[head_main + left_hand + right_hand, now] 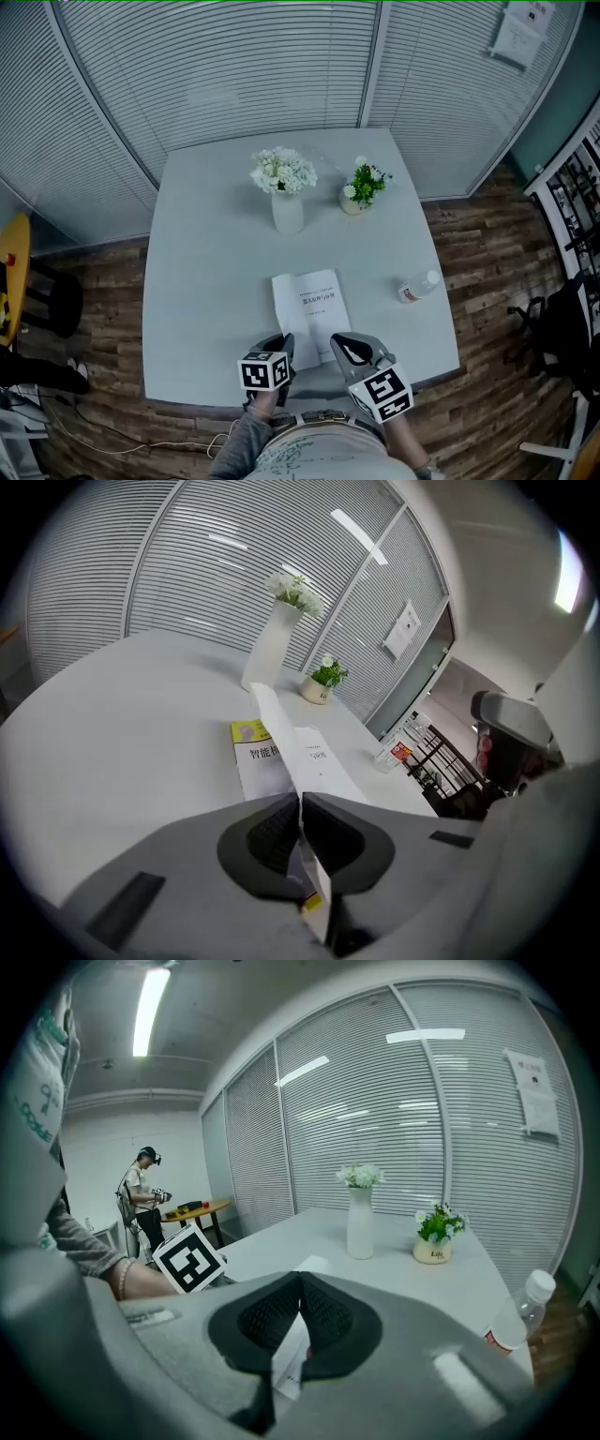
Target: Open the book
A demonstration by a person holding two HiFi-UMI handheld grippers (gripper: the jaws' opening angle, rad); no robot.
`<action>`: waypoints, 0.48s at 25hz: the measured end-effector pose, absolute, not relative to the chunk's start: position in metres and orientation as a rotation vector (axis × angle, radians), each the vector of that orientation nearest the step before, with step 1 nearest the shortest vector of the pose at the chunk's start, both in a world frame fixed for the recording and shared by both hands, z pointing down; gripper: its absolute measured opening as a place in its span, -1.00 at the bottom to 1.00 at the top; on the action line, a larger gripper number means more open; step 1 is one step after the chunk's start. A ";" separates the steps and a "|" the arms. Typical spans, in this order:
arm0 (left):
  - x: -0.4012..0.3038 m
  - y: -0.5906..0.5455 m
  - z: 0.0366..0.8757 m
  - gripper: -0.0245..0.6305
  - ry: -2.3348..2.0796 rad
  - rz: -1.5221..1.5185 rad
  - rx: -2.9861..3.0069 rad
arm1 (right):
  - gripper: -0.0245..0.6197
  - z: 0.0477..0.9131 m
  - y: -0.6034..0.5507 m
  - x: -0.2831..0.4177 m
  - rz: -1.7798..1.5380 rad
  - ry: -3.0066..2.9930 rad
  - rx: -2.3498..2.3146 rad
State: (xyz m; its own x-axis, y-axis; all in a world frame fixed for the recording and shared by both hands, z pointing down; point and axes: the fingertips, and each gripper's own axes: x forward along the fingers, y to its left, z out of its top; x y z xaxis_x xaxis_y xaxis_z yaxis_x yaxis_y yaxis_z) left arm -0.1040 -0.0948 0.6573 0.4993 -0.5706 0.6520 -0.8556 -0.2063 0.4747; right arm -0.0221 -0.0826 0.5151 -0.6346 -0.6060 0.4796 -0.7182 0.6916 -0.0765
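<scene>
A thin white book (309, 314) lies near the table's front edge. My left gripper (300, 803) is shut on its white cover (281, 733), which stands lifted on edge above the inner page with a yellow corner (248, 733). In the head view the left gripper (281, 345) sits at the book's near left corner. My right gripper (339, 347) is at the near right corner. In the right gripper view its jaws (300, 1283) are shut with the tips together and nothing between them; the book (292, 1363) shows just behind and below them.
A white vase of white flowers (284, 192) and a small potted plant (361, 187) stand at the back of the grey table (206, 281). A plastic bottle (417, 288) lies right of the book. A person (145, 1199) stands by a far round table.
</scene>
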 end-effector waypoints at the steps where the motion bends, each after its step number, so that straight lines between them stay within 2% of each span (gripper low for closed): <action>1: -0.107 -0.094 0.657 -0.90 -1.179 0.423 1.899 | -0.92 0.515 -0.082 -0.025 0.364 -2.481 1.025; 12: -0.144 -0.084 0.661 -0.89 -1.195 0.394 1.865 | -0.92 0.516 -0.079 -0.053 0.351 -2.474 0.997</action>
